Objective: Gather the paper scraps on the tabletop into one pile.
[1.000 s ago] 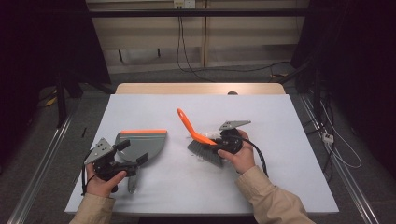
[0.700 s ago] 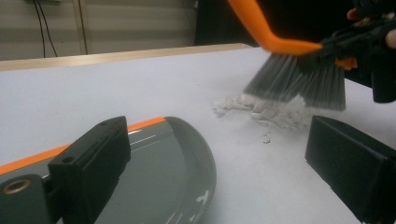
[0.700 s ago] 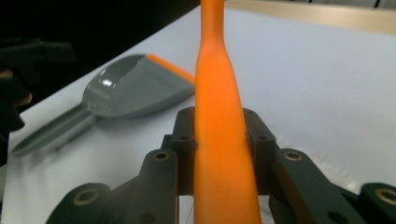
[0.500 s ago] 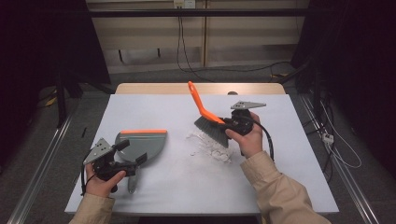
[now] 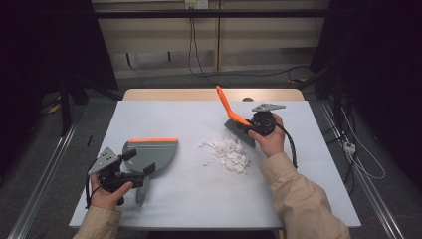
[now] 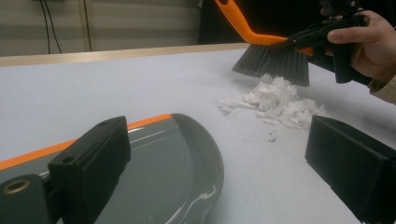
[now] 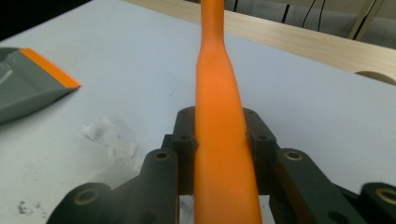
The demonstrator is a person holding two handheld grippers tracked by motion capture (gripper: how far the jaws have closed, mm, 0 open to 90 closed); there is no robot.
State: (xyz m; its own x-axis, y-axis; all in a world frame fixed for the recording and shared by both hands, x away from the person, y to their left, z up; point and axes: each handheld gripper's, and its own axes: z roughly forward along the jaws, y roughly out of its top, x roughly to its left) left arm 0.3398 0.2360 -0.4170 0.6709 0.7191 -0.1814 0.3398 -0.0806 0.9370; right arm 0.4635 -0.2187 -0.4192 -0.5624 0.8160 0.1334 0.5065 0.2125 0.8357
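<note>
Sweeping shredded paper into a dustpan is judged to be the work in hand, and the step reached is the setting of the brush behind the heap before a stroke.

Nearest the person, the left gripper (image 5: 135, 169) is seen at the near left of the pale grey table (image 5: 189, 199). Its fingers (image 6: 91, 161) stand well apart in the left gripper view, with the grey plastic dustpan with an orange front lip (image 5: 152, 152) lying between and under them; whether the pan's handle is actually gripped cannot be told.

Further in, at the middle of the table, the heap of white torn paper scraps (image 5: 228, 153) lies loose, well apart from the dustpan's lip.

Further still, the right gripper (image 5: 253, 127) is held just beyond the heap. Its fingers (image 7: 187, 140) are clamped on the handle of the orange hand brush with dark grey bristles (image 5: 234, 119), whose bristles hang just above the far edge of the scraps, the handle tilted up and away.

For the next move, the bristles would need to be lowered to the table behind the heap and drawn toward the orange lip, while the pan is kept flat and steady; a light stroke is judged wise, since the scraps would scatter easily.

Counted: one dustpan, one brush, one heap of scraps, two grippers.
</note>
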